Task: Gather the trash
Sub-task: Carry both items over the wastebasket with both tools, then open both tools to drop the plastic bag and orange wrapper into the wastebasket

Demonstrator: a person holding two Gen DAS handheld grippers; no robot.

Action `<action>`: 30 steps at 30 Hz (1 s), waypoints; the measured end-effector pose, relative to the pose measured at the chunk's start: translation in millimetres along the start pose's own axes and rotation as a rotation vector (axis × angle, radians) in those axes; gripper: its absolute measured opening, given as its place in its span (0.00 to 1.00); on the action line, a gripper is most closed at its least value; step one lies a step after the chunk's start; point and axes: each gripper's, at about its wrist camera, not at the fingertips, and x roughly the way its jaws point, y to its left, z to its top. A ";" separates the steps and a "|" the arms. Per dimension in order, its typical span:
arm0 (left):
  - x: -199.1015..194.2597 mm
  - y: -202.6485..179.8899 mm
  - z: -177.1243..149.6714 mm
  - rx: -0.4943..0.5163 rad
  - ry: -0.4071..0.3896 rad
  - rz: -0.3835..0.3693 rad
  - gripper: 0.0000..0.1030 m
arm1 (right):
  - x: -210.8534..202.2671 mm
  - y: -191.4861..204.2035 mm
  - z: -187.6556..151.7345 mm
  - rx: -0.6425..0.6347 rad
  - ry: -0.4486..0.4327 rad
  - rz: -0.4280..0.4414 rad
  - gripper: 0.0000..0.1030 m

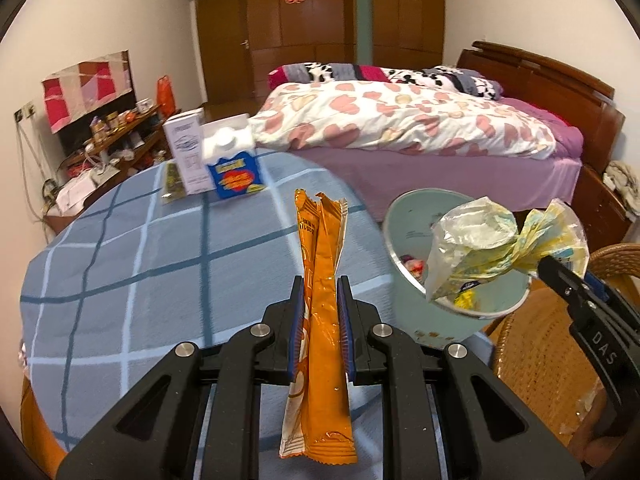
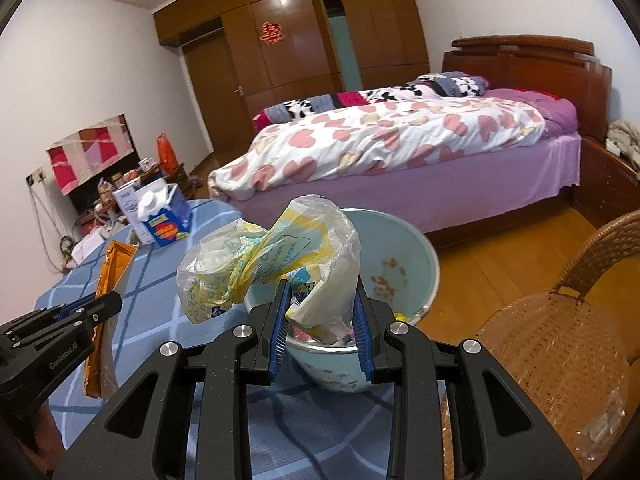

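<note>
left gripper (image 1: 320,300): clamped tight on the orange wrapper (image 1: 320,320), pads pinching it mid-length; the wrapper stands up past the fingertips and hangs down behind them.
orange wrapper, why so: flat and floppy, so a mid grip likely keeps both ends from dragging on the tablecloth (image 1: 120,280).
right gripper (image 2: 322,304): closed on the crumpled plastic bag (image 2: 264,264), pads squeezing its bunched lower part; the rest balloons up and to the left of the fingers.
plastic bag, place: just ahead of and above the right fingertips, over the near rim of the basin (image 2: 400,256).
basin: pale blue-green, at the table edge, just beyond the right fingers; right of the left fingers and ahead of them. Some scraps already inside, so it looks like the trash bin.
step, judged: both pieces in carry, heading for the basin; bag nearly over it, wrapper off to the side above the cloth.
next, judged: the bag may cling to a pad on release.
left on table: white box (image 1: 186,152) and blue carton (image 1: 236,168), well beyond the left fingertips, touching or nearly so; small green packet (image 1: 172,184) beside them. Trash or not, cannot tell.
wicker chair (image 2: 560,340): right of the right fingers, clear wrap on its seat.
</note>
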 end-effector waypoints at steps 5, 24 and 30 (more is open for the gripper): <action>16.4 -14.9 9.3 0.003 0.010 -0.059 0.16 | 9.6 -18.6 1.9 0.030 0.000 -0.054 0.29; 91.8 -108.0 45.6 0.086 0.071 -0.220 0.17 | 69.2 -72.2 13.8 0.075 0.045 -0.239 0.30; 111.4 -108.1 51.4 0.099 0.079 -0.188 0.41 | 82.0 -78.4 17.4 0.078 0.069 -0.200 0.36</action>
